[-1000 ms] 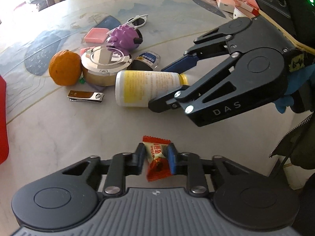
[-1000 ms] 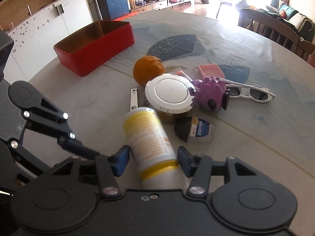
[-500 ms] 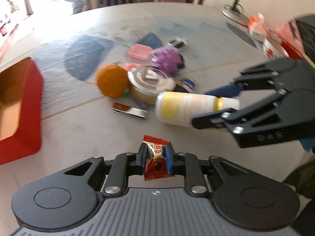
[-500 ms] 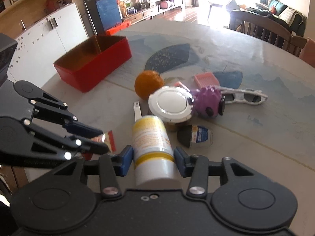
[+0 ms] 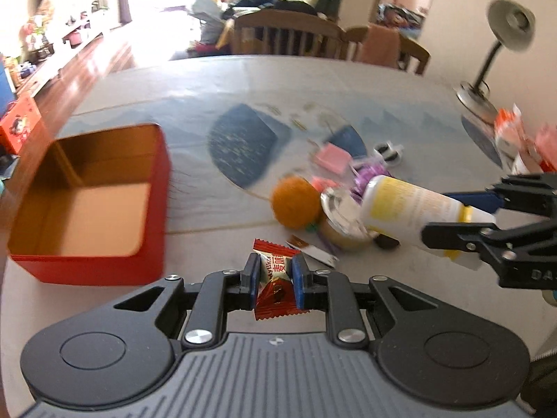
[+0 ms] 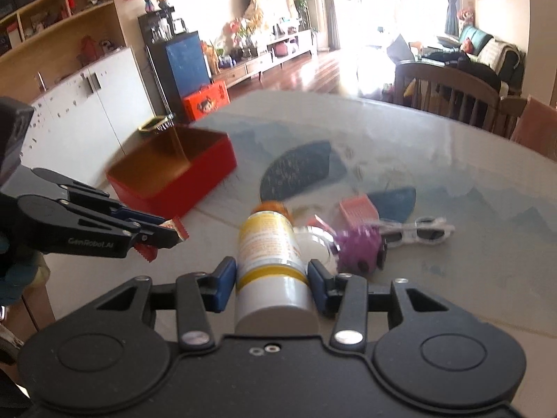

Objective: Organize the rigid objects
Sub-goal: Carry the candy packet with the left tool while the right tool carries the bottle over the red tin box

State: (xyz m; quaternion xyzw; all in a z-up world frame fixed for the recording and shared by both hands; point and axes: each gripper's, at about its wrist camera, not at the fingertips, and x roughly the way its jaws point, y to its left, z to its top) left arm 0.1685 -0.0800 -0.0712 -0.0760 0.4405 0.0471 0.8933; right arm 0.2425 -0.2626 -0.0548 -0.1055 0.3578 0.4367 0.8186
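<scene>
Two grippers loaded. Left gripper (image 5: 275, 280) clamped on red candy wrapper (image 5: 275, 283), held above table (image 5: 195, 90). Right gripper (image 6: 272, 280) closed around white-and-yellow bottle (image 6: 269, 254), bottle lifted, pointing forward. Open red box (image 5: 94, 205) ahead-left of left gripper. Orange (image 5: 296, 205), round tin (image 5: 343, 224), purple toy (image 6: 358, 247), sunglasses (image 6: 417, 231) clustered ahead of right gripper.

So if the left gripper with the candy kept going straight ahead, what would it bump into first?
Probably the nail clipper, just beyond the candy that the left gripper holds, if it's travelling low. Depth is hard to judge. The red box sits off to its left.
</scene>
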